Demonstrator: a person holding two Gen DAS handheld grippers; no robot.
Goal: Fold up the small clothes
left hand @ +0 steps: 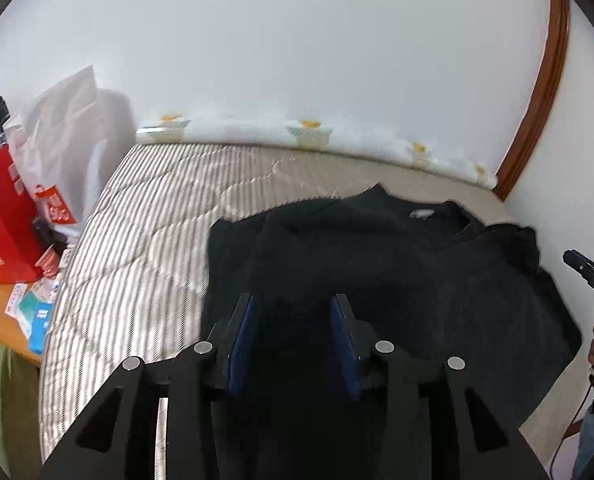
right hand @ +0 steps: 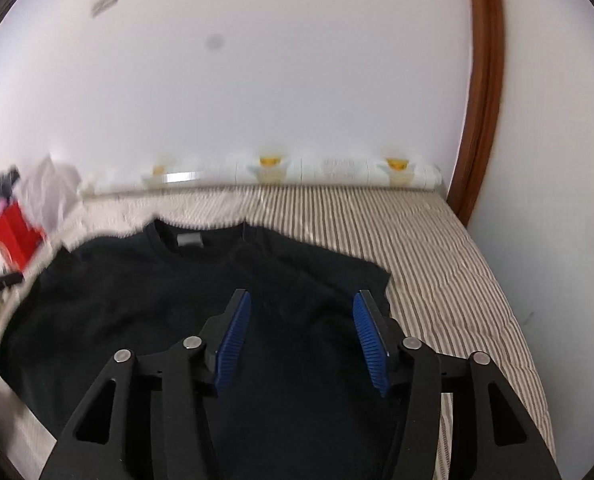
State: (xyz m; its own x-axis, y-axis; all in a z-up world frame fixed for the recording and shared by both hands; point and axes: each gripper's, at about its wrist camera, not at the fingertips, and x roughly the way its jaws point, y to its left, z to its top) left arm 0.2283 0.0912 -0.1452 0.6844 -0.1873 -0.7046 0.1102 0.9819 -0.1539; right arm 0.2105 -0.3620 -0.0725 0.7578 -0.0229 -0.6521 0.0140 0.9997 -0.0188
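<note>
Left wrist view: left claw [left hand: 295, 312], jaws parted, nothing gripped, over black knit sweater [left hand: 377, 256] lying on striped quilted bed [left hand: 145, 232].
Right wrist view: right claw [right hand: 301, 312], released wide, above same sweater [right hand: 145, 300]; bed [right hand: 437, 264] against white wall [right hand: 277, 80].

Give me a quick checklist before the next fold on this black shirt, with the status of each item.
1. Black shirt lies on the striped bedcover, collar toward the wall: ok.
2. Right tool open, nothing pinched between its pads: ok.
3. Left tool released: cannot tell; its jaws stand apart, but dark cloth fills the gap.
4. Shirt smoothed flat: not ok; fabric is bunched at one shoulder.
5. Near hem visible for grasping: cannot tell; the tools hide it.
</note>
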